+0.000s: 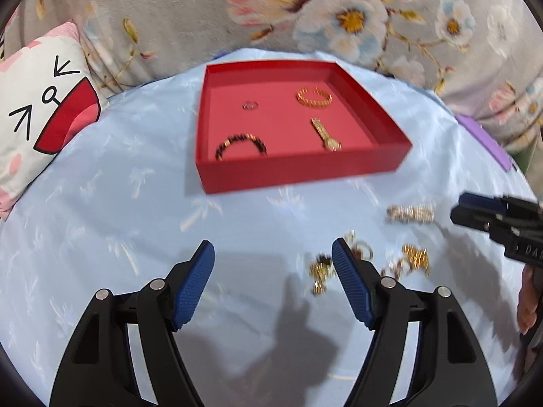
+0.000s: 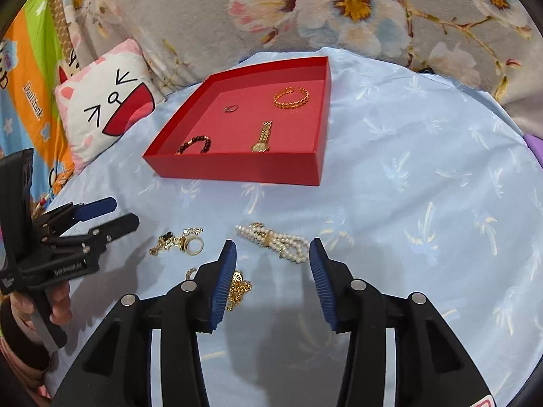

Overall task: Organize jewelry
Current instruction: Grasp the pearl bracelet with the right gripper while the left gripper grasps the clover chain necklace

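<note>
A red tray (image 1: 298, 173) (image 2: 237, 169) on a light blue cloth holds a gold bangle (image 2: 292, 97), a small ring (image 2: 230, 108), a gold watch (image 2: 262, 139) and a dark bead bracelet (image 2: 195, 145). Loose on the cloth lie a pearl bracelet (image 2: 275, 240) (image 1: 410, 213), a gold chain (image 2: 239, 290), a ring with gold pieces (image 2: 180, 240) and a small ring (image 2: 190, 273). My right gripper (image 2: 273, 254) is open, just short of the pearl bracelet. My left gripper (image 1: 273, 254) is open and empty, left of the gold pieces (image 1: 320, 269).
A cartoon-face pillow (image 2: 105, 101) lies left of the tray. A floral blanket (image 1: 305, 10) runs along the back. A purple object (image 1: 485, 142) sits at the cloth's right edge. Each gripper shows in the other's view: the right gripper (image 1: 456, 208), the left gripper (image 2: 127, 213).
</note>
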Demonstrator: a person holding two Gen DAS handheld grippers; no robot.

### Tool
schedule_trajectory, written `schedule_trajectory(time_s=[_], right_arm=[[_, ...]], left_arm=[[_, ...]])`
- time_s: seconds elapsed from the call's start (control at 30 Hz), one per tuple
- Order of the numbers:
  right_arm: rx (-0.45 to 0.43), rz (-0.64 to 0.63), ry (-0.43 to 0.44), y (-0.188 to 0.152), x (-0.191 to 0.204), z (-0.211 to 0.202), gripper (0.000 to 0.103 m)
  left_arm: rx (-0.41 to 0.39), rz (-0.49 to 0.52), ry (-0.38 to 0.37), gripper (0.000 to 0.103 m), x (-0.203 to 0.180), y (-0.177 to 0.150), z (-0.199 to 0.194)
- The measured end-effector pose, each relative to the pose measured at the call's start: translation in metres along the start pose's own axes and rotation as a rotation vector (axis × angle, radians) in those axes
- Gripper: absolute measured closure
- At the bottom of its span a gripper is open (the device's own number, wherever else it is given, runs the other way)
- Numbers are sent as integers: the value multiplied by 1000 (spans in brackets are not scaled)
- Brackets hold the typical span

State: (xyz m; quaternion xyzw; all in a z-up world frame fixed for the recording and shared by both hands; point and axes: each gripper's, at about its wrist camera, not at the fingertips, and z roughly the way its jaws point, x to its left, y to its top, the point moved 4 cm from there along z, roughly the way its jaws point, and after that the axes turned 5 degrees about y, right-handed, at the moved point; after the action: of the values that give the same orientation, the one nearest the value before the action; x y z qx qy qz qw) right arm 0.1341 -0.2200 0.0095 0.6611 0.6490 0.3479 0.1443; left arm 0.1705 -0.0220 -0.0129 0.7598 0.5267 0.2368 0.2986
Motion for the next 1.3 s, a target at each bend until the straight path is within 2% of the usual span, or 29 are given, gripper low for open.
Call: schedule_trajectory(time_s=[0.13, 0.23, 0.5, 0.53, 0.7, 0.73, 0.77, 0.97, 1.07, 1.23, 1.3], right_arm=[[9, -50, -9, 2, 5, 16, 51], [10, -73, -19, 6, 3, 28, 45], [73, -61, 18, 6, -3, 53, 45], [75, -61, 22, 6, -2, 52, 47], [83, -65, 18, 0, 1, 51, 68], [86, -61, 25, -1, 2, 50, 79], [89, -55, 32, -2, 2, 50, 84], [80, -9, 45, -7, 3, 43, 88], [69, 3, 52, -9, 5, 37, 93], [63, 7, 62, -9, 7, 33, 94], [69, 6, 60, -10, 7, 35, 94]], left_arm=[[21, 12, -12, 33, -6, -12, 7], [28, 14, -20, 29, -7, -17, 10], [57, 21, -64, 27, -10, -27, 14], [58, 23, -69, 27, -10, -26, 15], [76, 44, -78, 27, -15, -27, 18], [76, 44, -80, 27, -16, -26, 19], [77, 44, -79, 28, -16, -26, 20], [79, 61, -54, 29, -19, -21, 25], [76, 76, -47, 38, -21, -18, 28], [70, 109, -60, 45, -25, -14, 31], [66, 121, -60, 56, -27, -12, 31]])
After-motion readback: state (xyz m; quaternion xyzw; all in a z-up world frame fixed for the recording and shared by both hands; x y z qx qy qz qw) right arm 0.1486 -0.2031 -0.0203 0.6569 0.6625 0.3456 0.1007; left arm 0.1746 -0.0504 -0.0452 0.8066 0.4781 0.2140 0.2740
